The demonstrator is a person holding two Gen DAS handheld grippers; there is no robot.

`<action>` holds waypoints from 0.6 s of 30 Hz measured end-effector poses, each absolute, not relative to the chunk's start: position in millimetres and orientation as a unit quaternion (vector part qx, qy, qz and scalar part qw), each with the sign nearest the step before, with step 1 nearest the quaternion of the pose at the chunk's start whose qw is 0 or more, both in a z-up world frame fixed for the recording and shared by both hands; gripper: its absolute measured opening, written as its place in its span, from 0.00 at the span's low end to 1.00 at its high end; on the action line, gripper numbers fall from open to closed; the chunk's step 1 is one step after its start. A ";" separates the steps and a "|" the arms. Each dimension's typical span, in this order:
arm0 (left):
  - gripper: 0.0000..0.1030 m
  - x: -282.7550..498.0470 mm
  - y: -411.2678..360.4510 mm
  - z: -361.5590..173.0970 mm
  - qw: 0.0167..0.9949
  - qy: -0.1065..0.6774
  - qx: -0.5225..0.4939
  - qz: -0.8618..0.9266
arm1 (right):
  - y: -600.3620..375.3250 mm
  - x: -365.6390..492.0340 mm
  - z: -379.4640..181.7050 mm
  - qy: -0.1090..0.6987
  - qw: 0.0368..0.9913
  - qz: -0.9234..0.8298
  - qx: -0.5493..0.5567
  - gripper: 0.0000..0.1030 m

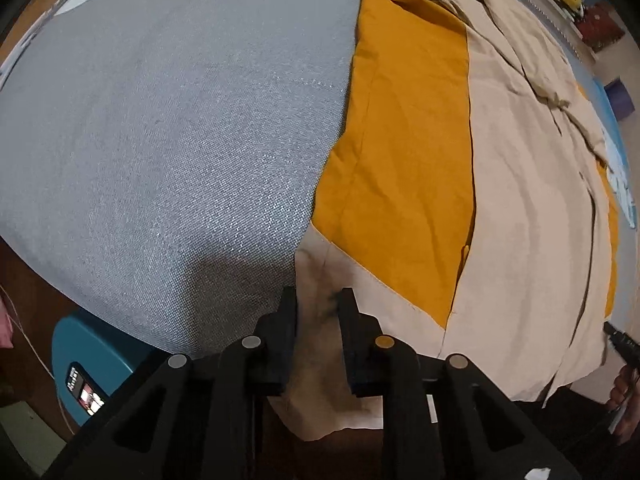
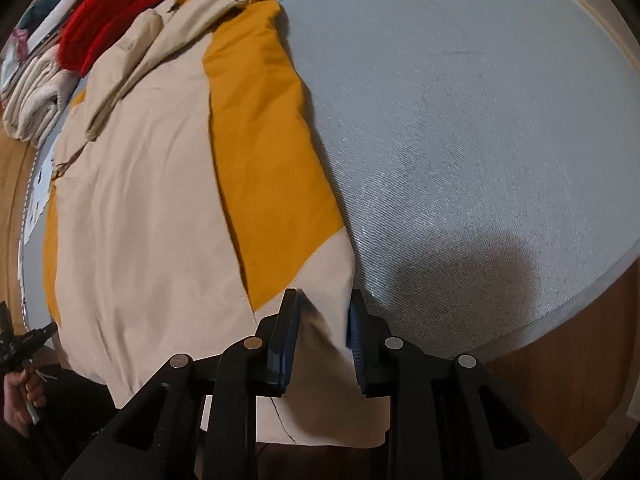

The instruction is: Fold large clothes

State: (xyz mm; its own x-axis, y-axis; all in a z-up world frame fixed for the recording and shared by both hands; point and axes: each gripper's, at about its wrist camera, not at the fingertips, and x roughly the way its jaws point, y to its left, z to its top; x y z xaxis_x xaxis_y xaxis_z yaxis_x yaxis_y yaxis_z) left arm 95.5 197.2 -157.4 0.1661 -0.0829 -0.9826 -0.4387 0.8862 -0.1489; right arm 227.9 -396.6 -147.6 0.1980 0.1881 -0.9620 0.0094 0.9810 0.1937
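Note:
A large beige garment [image 1: 520, 200] with mustard side panels [image 1: 408, 140] lies flat on a grey cloth surface [image 1: 180, 120], its hem hanging over the near edge. My left gripper [image 1: 318, 312] is shut on the hem's left corner, with beige cloth bunched between its fingers. In the right wrist view the garment [image 2: 140, 200] spreads away to the left. My right gripper [image 2: 324, 312] is shut on the hem's right corner, below a mustard panel [image 2: 260, 140], where the cloth rises in a small ridge. Each view catches the other gripper at its edge: the right gripper [image 1: 622, 340] and the left gripper [image 2: 24, 344].
A red knit item [image 2: 120, 8] and a pile of folded cream clothes [image 2: 32, 108] lie beyond the garment's collar. A blue box with a small screen [image 1: 92, 360] stands below the surface's near left edge. Bare grey cloth [image 2: 480, 120] stretches to the right of the garment.

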 end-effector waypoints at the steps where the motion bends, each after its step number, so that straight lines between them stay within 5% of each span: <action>1: 0.18 95.9 195.3 -157.4 0.736 0.635 -0.199 0.121 | -395.4 228.1 -147.1 0.631 0.770 0.058 0.075 0.25; 4: 0.08 103.1 185.2 -156.1 0.741 0.637 -0.174 0.120 | -392.1 227.2 -146.7 0.628 0.773 0.060 0.061 0.23; 8: 0.05 101.3 176.1 -142.9 0.756 0.628 -0.144 0.112 | -387.3 226.7 -138.4 0.616 0.783 0.074 0.055 0.07; 18: 0.02 86.1 163.4 -65.2 0.808 0.569 -0.143 0.045 | -378.2 210.9 -63.1 0.541 0.830 0.121 0.062 0.03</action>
